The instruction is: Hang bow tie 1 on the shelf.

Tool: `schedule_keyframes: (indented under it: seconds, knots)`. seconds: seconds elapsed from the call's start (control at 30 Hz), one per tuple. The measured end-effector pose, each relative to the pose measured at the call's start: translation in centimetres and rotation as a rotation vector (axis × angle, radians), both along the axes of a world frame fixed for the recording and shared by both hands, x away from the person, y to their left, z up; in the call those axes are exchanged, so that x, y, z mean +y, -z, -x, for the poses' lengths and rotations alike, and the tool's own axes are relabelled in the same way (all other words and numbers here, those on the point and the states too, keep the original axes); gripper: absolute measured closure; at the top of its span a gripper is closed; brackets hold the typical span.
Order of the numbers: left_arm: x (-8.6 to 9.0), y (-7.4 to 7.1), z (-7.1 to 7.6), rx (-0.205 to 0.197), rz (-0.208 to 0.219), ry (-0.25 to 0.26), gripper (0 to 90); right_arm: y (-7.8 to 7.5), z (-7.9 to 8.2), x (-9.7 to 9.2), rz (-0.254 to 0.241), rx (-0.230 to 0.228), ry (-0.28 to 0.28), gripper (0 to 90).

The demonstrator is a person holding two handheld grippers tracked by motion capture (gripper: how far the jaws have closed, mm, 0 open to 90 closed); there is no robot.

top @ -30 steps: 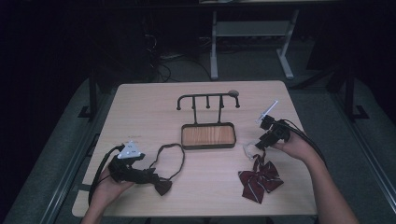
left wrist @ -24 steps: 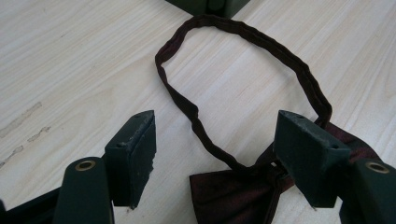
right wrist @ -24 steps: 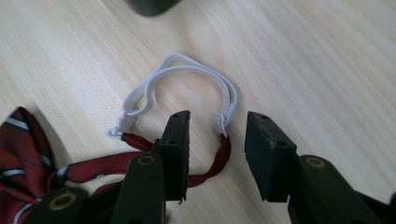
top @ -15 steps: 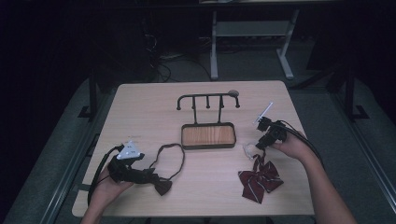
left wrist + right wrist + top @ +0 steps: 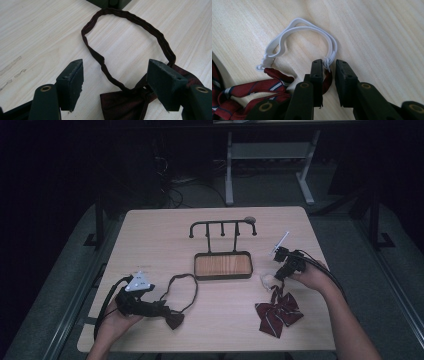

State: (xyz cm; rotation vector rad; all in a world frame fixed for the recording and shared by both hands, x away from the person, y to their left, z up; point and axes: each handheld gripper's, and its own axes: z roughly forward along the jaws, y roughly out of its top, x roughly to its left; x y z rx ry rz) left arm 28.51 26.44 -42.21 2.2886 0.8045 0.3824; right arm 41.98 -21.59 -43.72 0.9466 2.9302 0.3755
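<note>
A dark maroon bow tie point(image 5: 174, 320) point(image 5: 120, 105) lies near the table's front left, and its strap loop point(image 5: 182, 287) point(image 5: 130, 22) spreads toward the rack. My left gripper point(image 5: 162, 310) point(image 5: 115, 72) hovers over it with its jaws wide apart, touching nothing. At the right lies a red striped bow tie point(image 5: 277, 312) point(image 5: 249, 90) with a white elastic band point(image 5: 267, 280) point(image 5: 297, 23). My right gripper point(image 5: 274, 276) point(image 5: 329, 63) points down at that band. Its jaws have just been closing, and the elastic sits in the narrow gap between them, not visibly pinched.
A black peg rack on a wood-floored tray point(image 5: 222, 276) stands mid-table, with a small round knob point(image 5: 249, 219) at its right end. The light wooden table point(image 5: 160, 235) has dark floor all round, and a metal desk frame point(image 5: 229, 170) stands behind it.
The right hand has shifted slightly at the white elastic. The left hand and the dark bow tie have stayed put.
</note>
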Motion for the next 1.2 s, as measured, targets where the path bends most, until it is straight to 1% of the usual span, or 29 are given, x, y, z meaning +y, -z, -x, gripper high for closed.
schedule_keyframes:
  seconds: [0.2, 0.23, 0.3, 0.47, 0.53, 0.73, 0.87, 0.9, 0.93, 0.97, 1.0, 1.07, 1.1, 1.13, 1.2]
  knots:
    - [0.0, 0.0, 0.0, -0.003, -0.005, 0.000, 30.5, 0.1, -0.1, 0.2, 0.010, 0.009, -0.010, 78.4]
    - [0.1, -0.1, 0.0, -0.003, -0.007, 0.001, 30.5, 0.3, -0.1, 0.3, 0.015, 0.014, -0.012, 80.6]
    - [0.0, 0.0, 0.0, -0.002, -0.003, 0.000, 30.5, 0.3, -0.1, 0.3, 0.018, 0.014, -0.013, 81.2]
    - [0.0, 0.0, 0.0, -0.002, -0.004, 0.000, 30.5, 0.1, -0.1, 0.3, 0.024, 0.024, -0.018, 83.4]
    - [0.0, 0.0, 0.0, -0.003, -0.007, 0.002, 30.5, -0.4, 0.2, 0.3, 0.009, 0.023, -0.026, 83.9]
    - [-0.1, 0.1, 0.0, 0.004, -0.011, 0.005, 30.5, -1.0, 0.8, 0.0, 0.000, 0.019, -0.044, 84.0]
    - [-0.2, 0.1, 0.0, 0.005, -0.016, 0.006, 30.5, -1.9, 1.2, -0.2, -0.016, 0.030, -0.054, 83.8]
    - [-0.2, 0.1, 0.0, 0.006, -0.017, 0.006, 30.5, -2.1, 1.3, -0.3, -0.028, 0.027, -0.065, 83.8]
    - [-0.2, 0.2, 0.0, 0.006, -0.016, 0.006, 30.5, -2.8, 1.6, -0.3, -0.056, 0.028, -0.075, 83.7]
    - [-0.2, 0.2, 0.0, 0.007, -0.016, 0.006, 30.5, -3.1, 1.6, -0.3, -0.066, 0.026, -0.084, 83.7]
    - [-0.2, 0.2, 0.0, 0.007, -0.017, 0.006, 30.5, -3.1, 1.6, -0.3, -0.066, 0.026, -0.084, 83.7]
    - [-0.3, 0.2, 0.0, 0.009, -0.015, 0.006, 30.5, -3.6, 1.8, -0.2, -0.075, 0.022, -0.097, 83.6]
    - [-0.3, 0.2, 0.0, 0.009, -0.015, 0.006, 30.5, -3.9, 1.9, -0.2, -0.084, 0.022, -0.103, 83.6]
    - [-0.3, 0.1, 0.0, 0.008, -0.016, 0.007, 30.5, -4.3, 2.2, -0.1, -0.103, 0.028, -0.119, 83.7]
    - [-0.2, 0.1, 0.0, 0.007, -0.015, 0.006, 30.6, -4.5, 2.3, 0.0, -0.097, 0.028, -0.125, 83.7]
